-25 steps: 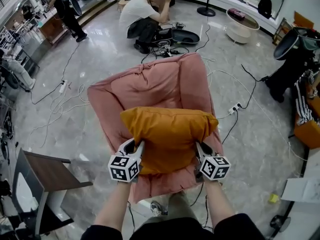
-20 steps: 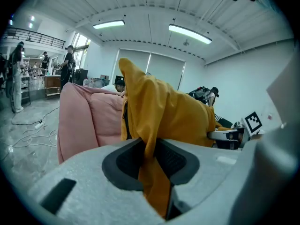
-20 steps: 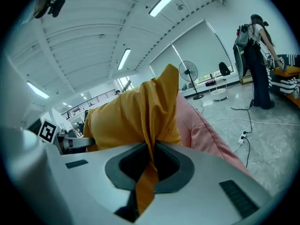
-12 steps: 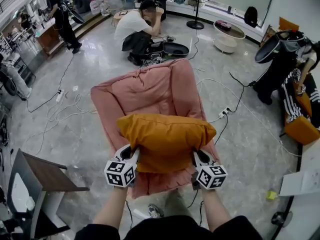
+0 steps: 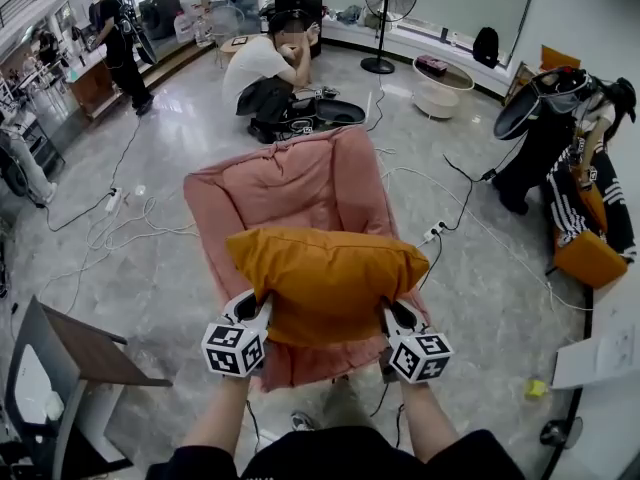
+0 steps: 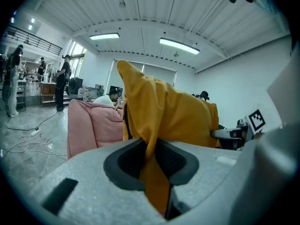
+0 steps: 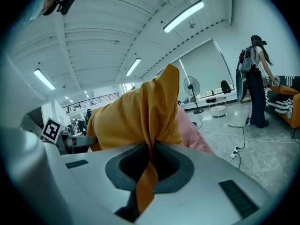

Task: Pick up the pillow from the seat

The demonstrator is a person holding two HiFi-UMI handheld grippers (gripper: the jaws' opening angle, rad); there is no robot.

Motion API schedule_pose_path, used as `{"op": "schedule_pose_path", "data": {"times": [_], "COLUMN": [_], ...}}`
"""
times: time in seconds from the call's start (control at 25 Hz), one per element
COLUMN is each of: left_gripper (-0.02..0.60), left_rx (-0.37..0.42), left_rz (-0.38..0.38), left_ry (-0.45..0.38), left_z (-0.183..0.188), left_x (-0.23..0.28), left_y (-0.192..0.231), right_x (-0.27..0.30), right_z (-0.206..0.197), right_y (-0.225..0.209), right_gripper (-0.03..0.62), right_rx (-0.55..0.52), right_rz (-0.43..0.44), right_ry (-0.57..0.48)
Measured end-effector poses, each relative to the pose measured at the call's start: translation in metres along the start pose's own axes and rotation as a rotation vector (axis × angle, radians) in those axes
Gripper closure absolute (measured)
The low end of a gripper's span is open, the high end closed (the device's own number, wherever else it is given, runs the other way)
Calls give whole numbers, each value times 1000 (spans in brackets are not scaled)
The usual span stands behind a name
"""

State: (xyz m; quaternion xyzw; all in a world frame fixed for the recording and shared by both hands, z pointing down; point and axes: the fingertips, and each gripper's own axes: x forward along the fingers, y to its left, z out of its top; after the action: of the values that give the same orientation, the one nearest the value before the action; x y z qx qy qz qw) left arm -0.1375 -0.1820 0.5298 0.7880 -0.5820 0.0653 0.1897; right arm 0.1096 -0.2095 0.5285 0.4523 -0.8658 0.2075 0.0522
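Both forearms reach forward, side by side, from frame bottom. Left gripper at near-left corner of orange pillow, right gripper at near-right corner. Pillow held across front of pink seat; contact with cushion not discernible. Left gripper view only: fingers clamped on thin fold of pillow cloth. Right gripper view only: fingers pinching similar fold; standing fan behind.
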Motion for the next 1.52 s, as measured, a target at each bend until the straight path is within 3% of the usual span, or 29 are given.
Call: {"op": "schedule_pose_path", "data": {"times": [0.8,1.24,1.52], "left_gripper": [508,508,511], "left_rx": [9,59,48], "left_rz": [-23,-34,-14], "left_ry": [-159,-224,-256], "left_z": [48,73,72], "left_x": [-83,-139,-178], "left_y": [-16,-35,-29], "right_x": [-59,-96,-114], "right_z": [62,77,73], "right_y": [72,103,137], "right_gripper": [568,568,569], "right_rx": [-132,-151,-154], "right_rz": [27,61,96], "right_ry": [-93,-127,-142]}}
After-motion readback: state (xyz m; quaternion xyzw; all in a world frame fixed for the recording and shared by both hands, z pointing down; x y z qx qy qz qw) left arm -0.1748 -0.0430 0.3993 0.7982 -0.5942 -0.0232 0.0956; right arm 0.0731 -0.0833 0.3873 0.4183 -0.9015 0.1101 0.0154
